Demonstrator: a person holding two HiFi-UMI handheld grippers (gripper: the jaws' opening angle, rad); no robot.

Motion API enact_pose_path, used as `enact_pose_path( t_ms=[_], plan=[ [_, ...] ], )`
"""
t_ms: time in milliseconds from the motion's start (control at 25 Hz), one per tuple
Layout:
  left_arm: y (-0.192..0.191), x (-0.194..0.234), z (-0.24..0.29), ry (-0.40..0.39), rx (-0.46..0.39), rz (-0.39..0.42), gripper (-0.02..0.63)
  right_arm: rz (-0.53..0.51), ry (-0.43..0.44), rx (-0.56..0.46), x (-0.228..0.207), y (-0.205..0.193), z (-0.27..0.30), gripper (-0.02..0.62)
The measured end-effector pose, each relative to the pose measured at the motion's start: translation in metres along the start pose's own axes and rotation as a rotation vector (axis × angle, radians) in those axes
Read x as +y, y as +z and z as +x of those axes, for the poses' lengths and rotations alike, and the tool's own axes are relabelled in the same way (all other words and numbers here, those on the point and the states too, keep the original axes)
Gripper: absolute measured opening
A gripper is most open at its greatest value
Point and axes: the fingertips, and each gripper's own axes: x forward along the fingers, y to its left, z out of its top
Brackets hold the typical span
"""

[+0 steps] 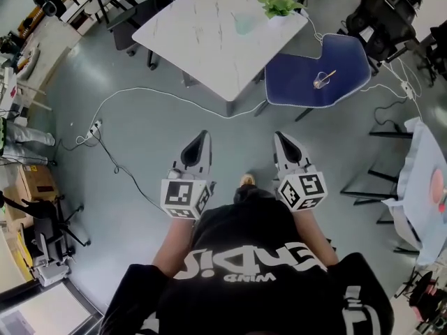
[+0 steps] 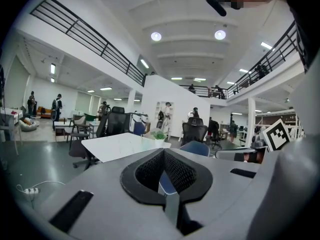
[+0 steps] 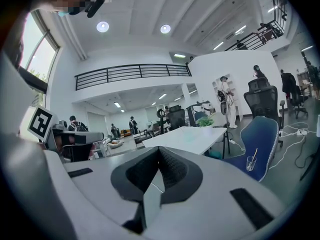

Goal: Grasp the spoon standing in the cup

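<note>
The cup (image 1: 320, 82) with the spoon (image 1: 327, 76) stands on the seat of a blue chair (image 1: 290, 75), at about 1 o'clock from the right gripper (image 1: 279, 137) and well apart from it. That gripper and the left gripper (image 1: 203, 137) both have their jaws pressed together on nothing.

The likely trouble is reaching in with the jaws unspread, which would knock the leaning spoon or tip the light, clear cup. The padded seat may also give or swivel under a nudge. A white cable (image 1: 154, 88) lies across the floor ahead and could catch a foot.

The spoon shows only as a thin slanted line, its bowl end unreadable. I cannot tell whether the cup holds liquid. The left gripper view shows a chair but no cup.
</note>
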Motion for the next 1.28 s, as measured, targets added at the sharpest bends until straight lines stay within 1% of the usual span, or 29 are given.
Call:
enact_pose_path(
  t_ms=[280, 480, 680, 840, 1000, 1280],
  plan=[
    [0.016, -0.002, 0.049, 0.027, -0.02, 0.02, 0.014, -0.015, 0.036, -0.002, -0.041, 0.017, 0.031, 0.004],
    [0.021, 0.001, 0.064, 0.066, -0.024, 0.022, 0.014, -0.025, 0.073, -0.007, -0.051, 0.025, 0.047, 0.005],
    [0.021, 0.002, 0.07, 0.084, -0.026, 0.014, 0.014, -0.014, 0.079, 0.006, -0.058, 0.021, 0.057, 0.005],
    [0.024, 0.011, 0.075, 0.093, -0.03, 0.018, 0.014, -0.018, 0.081, 0.011, -0.058, 0.023, 0.068, 0.003],
    [0.025, 0.021, 0.086, 0.086, -0.034, 0.018, 0.014, -0.019, 0.073, 0.004, -0.06, 0.025, 0.08, 0.005],
    [0.027, 0.034, 0.111, 0.049, -0.03, 0.009, 0.014, -0.022, 0.051, -0.008, -0.066, 0.033, 0.106, 0.005]
  ],
)
